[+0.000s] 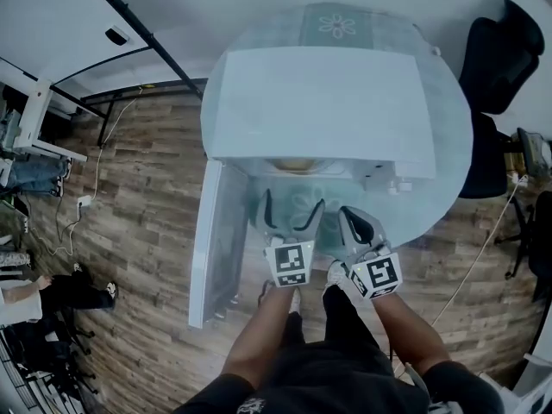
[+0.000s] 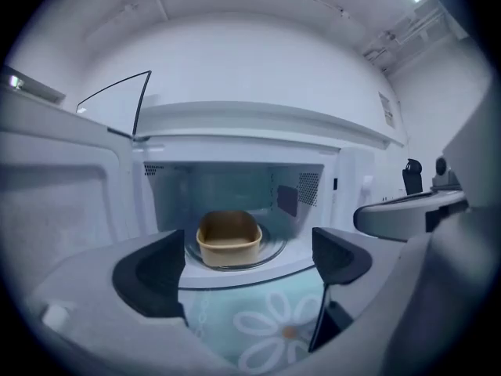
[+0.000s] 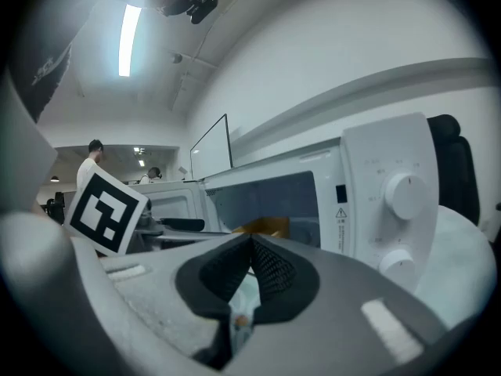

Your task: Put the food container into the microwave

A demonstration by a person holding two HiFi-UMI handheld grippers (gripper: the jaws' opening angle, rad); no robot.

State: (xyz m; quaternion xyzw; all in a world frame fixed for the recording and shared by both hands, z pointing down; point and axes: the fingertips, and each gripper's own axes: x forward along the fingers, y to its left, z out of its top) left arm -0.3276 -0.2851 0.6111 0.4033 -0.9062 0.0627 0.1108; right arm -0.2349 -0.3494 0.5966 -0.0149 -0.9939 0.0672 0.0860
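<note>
A tan food container (image 2: 228, 238) sits on the glass turntable inside the white microwave (image 1: 319, 110), whose door (image 1: 216, 240) hangs open to the left. A sliver of the container (image 1: 294, 164) shows under the microwave's top in the head view, and part of the container (image 3: 264, 227) shows in the right gripper view. My left gripper (image 1: 291, 216) is open and empty just in front of the cavity; its jaws frame the container from a short distance. My right gripper (image 1: 355, 224) is shut with nothing in it, beside the left one, below the control panel (image 3: 391, 202).
The microwave stands on a round table (image 1: 448, 145) covered by a pale green daisy-print cloth (image 2: 270, 327). A black office chair (image 1: 496, 59) is at the right. Wooden floor, cables and a power strip (image 1: 84, 202) lie at the left, where a person (image 1: 43, 291) stands.
</note>
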